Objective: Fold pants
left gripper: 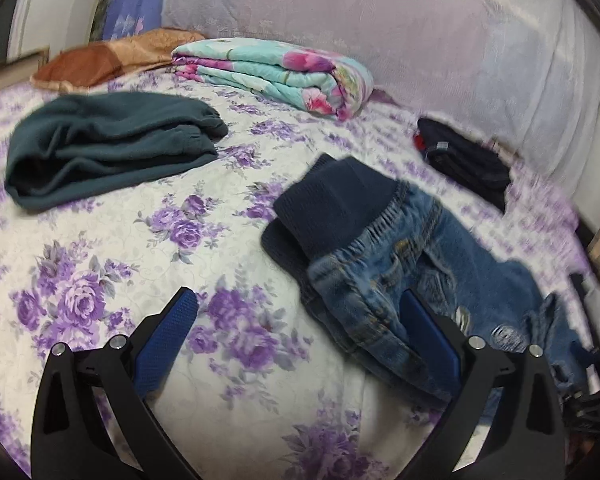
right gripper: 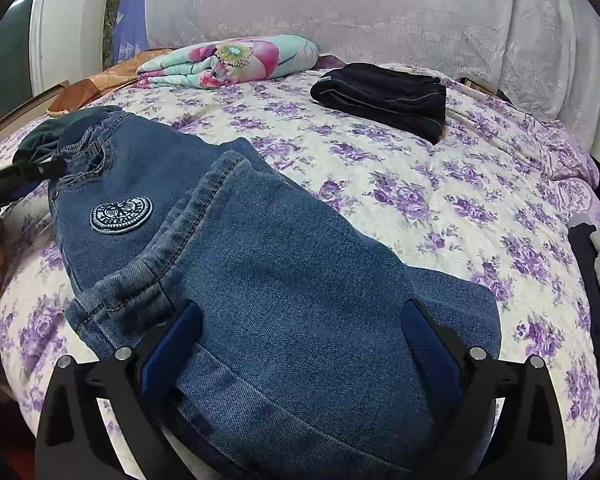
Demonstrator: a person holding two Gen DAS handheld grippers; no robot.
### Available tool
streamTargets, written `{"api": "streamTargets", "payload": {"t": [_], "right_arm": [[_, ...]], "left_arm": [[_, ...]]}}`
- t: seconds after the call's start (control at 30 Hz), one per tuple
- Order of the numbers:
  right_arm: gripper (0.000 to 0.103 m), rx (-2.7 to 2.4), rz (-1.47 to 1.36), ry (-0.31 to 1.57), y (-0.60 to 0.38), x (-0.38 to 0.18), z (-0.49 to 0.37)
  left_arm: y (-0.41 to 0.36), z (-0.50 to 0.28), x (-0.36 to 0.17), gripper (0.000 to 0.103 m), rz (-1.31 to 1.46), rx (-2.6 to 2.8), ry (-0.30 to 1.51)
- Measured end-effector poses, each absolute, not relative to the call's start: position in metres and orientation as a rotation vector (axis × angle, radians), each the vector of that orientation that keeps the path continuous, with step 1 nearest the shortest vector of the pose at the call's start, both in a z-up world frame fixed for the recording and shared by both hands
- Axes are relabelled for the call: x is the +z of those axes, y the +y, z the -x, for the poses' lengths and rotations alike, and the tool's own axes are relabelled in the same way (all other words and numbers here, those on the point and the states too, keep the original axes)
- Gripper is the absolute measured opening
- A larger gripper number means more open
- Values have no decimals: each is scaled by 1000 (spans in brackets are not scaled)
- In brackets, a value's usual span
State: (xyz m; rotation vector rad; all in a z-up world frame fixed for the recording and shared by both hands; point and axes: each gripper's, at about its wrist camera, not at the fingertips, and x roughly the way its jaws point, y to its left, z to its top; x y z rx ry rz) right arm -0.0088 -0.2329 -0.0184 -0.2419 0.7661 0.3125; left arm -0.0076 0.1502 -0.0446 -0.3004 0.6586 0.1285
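Here, a bed covered in a purple-flowered quilt (left gripper: 100,240) fills both wrist views. At far left lies a dark green garment (left gripper: 108,148), already folded into a loose bundle. Behind it sit an orange cushion (left gripper: 100,60) and a folded floral blanket (left gripper: 276,72). Moving right, the left gripper (left gripper: 300,316) is spread wide and holds nothing; one finger hovers over bare quilt while the other touches or overlaps the waist end of the jeans (left gripper: 400,264). These small blue denim pants, with a dark ribbed waistband (left gripper: 340,196), lie across the middle of the bed. In the right wrist view the legs appear laid one over the other, with a round patch (right gripper: 121,209) showing. The right gripper (right gripper: 302,316) is likewise spread and empty, poised over the leg end of the denim. Further right rests a folded black garment (right gripper: 384,96). Judging by this, the jeans seem folded lengthwise only; the crosswise fold, hems toward waist, looks still to do
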Motion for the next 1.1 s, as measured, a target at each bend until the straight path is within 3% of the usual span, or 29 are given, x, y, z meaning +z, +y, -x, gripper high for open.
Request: {"api": "streamTargets", "payload": {"t": [0.33,1.1], "right_arm": [[100,317,223,763,-234,-19,7],[100,310,222,760,-234,-14,12]], "left_arm": [[86,-26,-53,99,140,12,792],[91,-30,-57,99,190,-49,806]]}}
